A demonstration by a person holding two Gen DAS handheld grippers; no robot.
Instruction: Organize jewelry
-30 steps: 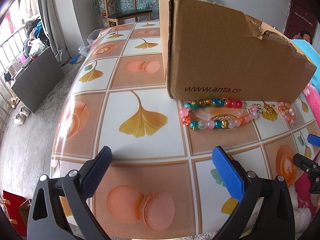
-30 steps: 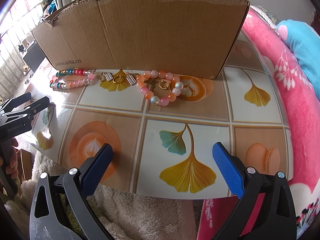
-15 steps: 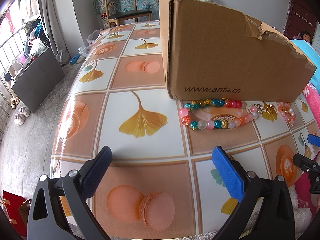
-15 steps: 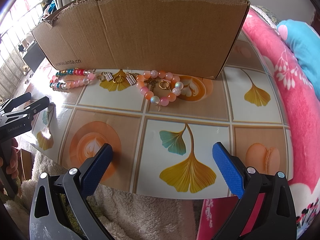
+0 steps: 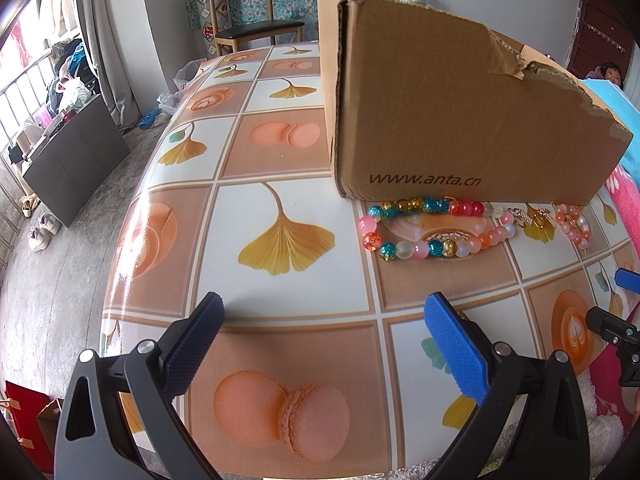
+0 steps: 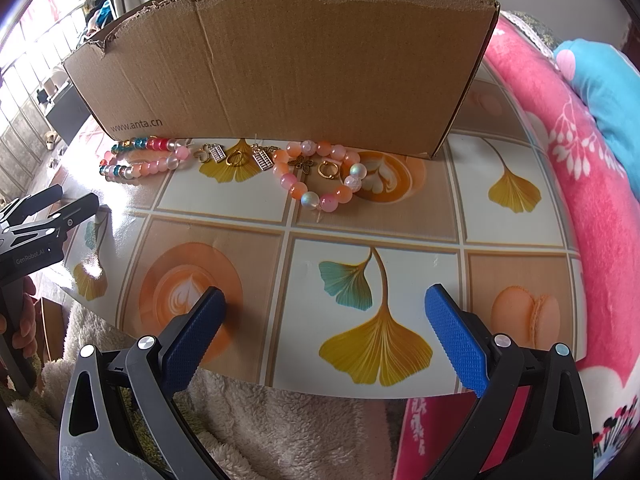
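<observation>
— Where did the jewelry lie?

— All against the front wall of the cardboard box (image 6: pixel 280 68) on the patterned table (image 6: pixel 224 208). Both the left gripper (image 5: pixel 322 334) and right gripper (image 6: pixel 322 324) hung at the near edge, fingers spread wide, holding nothing, well short of it.

— And how did it look?

— The multicolored bracelet (image 5: pixel 432 228) lay by the box's printed corner, teal, gold and pink beads. The pink-orange bracelet (image 6: pixel 320 176) ringed a gold ring (image 6: pixel 328 169). Small gold charms (image 6: pixel 236 156) sat between them.
</observation>
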